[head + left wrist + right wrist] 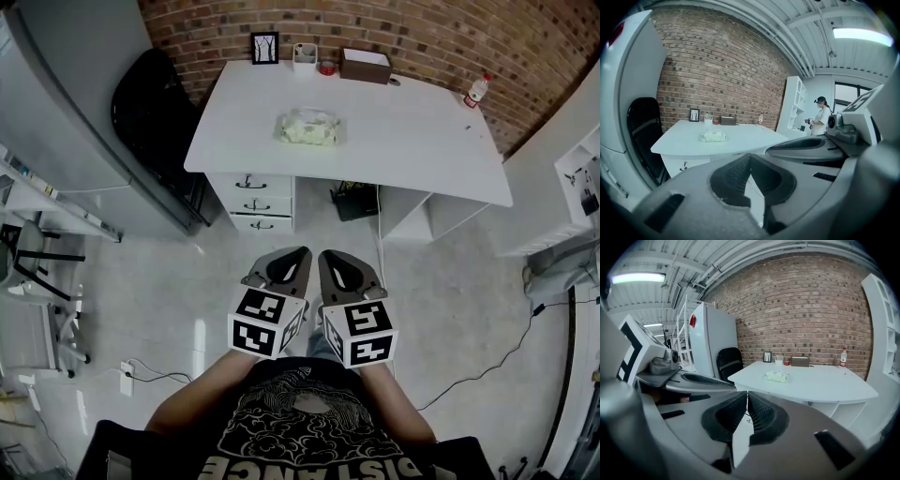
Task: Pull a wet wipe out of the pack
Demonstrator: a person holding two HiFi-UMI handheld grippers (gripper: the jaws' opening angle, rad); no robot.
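Observation:
The wet wipe pack, pale green and soft, lies in the middle of the white table, far ahead of both grippers. It also shows small in the left gripper view as the pack and in the right gripper view as the pack. My left gripper and right gripper are held side by side over the floor, in front of the table and well short of it. Both are shut with nothing between their jaws, as seen at the left gripper and the right gripper.
A picture frame, a cup, a brown box and a bottle stand along the table's back edge by the brick wall. A black chair is left of the table, drawers under it. A person stands far off.

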